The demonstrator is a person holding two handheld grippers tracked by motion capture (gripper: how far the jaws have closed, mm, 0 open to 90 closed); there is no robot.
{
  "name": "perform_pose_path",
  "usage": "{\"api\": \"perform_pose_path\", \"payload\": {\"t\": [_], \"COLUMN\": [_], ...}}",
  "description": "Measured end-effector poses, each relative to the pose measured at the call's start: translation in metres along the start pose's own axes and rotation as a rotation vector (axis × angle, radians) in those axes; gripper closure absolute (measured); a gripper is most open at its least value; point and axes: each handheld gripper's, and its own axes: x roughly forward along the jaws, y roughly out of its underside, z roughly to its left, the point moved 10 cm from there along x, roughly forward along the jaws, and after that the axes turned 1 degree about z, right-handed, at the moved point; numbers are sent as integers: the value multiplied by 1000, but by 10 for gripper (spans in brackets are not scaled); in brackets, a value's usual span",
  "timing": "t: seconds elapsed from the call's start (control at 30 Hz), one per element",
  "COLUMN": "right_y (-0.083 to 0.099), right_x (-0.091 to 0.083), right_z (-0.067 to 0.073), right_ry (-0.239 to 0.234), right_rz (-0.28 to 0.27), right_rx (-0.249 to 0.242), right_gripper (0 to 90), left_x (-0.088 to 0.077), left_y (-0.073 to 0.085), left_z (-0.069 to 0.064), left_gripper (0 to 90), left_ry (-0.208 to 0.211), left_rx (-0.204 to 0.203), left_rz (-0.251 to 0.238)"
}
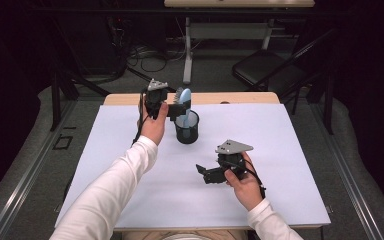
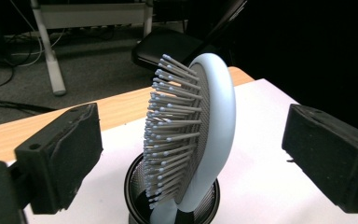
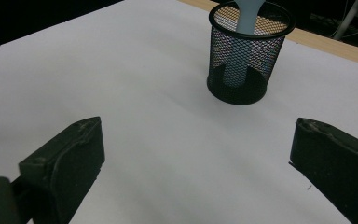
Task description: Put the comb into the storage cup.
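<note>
A pale blue oval hairbrush with rows of blue-tipped bristles stands handle-down in a small black wire-mesh cup, which sits on the white sheet covering the wooden desk, toward its far edge and a little left of centre. The brush head rises well above the rim of the cup and leans a little, its bristles turned toward the left side in the left gripper view. The left tongs hang at the level of the brush head, held by a hand in a white sleeve; their two black pads stand wide apart on either side of the brush, released, neither pad touching it. In the right gripper view the handle shows through the mesh, reaching down to the bottom of the cup. The right tongs are held low over the near right part of the desk, well apart from the cup, pointing toward the left across the white sheet; their pads too are spread wide with nothing between them but bare white surface. Beyond the desk, a dark folding chair stands on the grey floor.
</note>
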Motion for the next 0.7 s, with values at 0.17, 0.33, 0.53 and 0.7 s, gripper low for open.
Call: {"api": "perform_pose_path", "payload": {"t": [0.17,0.33,0.53,0.7], "right_y": [0,0,0,0], "right_x": [0,0,0,-1], "right_z": [0,-1,-1,-2], "right_ry": [1,3,3,4], "right_rz": [0,1,0,-3], "right_rx": [3,4,2,9], "right_gripper": [25,25,24,23], "left_x": [-5,-9,-15,-21], "left_y": [-2,-2,-2,-2], "left_z": [-1,-1,-2,-4], "left_gripper": [4,4,4,3], "left_ry": [12,14,30,47], "left_rx": [4,21,33,46], "left_rz": [-1,5,19,38]}}
